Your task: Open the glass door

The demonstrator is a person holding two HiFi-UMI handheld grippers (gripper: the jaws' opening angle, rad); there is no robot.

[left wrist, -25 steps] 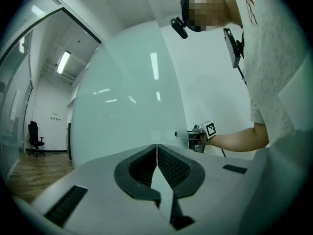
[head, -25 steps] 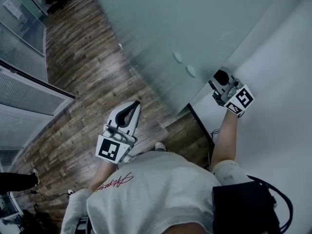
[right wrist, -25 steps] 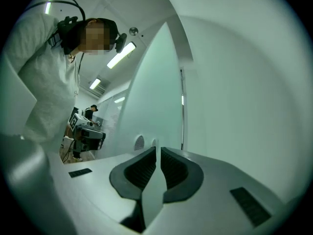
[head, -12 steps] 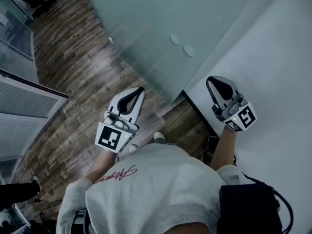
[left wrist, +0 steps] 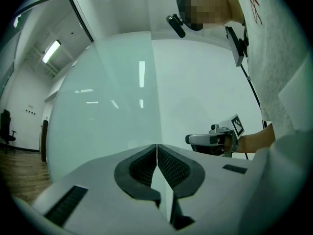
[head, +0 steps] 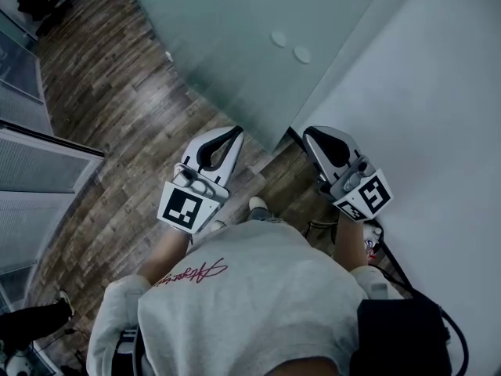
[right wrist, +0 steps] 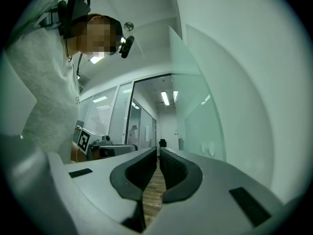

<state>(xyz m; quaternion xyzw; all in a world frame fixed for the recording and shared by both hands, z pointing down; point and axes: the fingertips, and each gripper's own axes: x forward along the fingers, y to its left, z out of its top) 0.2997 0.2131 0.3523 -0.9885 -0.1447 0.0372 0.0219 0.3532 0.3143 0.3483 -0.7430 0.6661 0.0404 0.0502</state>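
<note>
The frosted glass door point(head: 235, 37) stands ahead, its free edge next to the white wall point(head: 438, 92). Two round fittings point(head: 290, 45) sit on the glass near that edge. In the head view my left gripper point(head: 235, 131) and right gripper point(head: 307, 134) hang side by side above the wooden floor, short of the door's lower corner and touching nothing. Both are shut and empty. The left gripper view has its shut jaw tips point(left wrist: 156, 148) facing the glass point(left wrist: 107, 97). The right gripper point(right wrist: 159, 153) points along the corridor, with the door point(right wrist: 200, 111) to its right.
Glass partitions with blinds point(head: 39, 163) line the left side. An office chair point(head: 35, 2) stands far off at the top left. Another person's leg point(head: 31, 319) shows at the bottom left. A cable point(head: 376, 237) lies on the floor by the wall.
My right gripper has left the door's edge near the round fittings and drawn back to the left, level with the left gripper. The left gripper drifted slightly towards the door.
</note>
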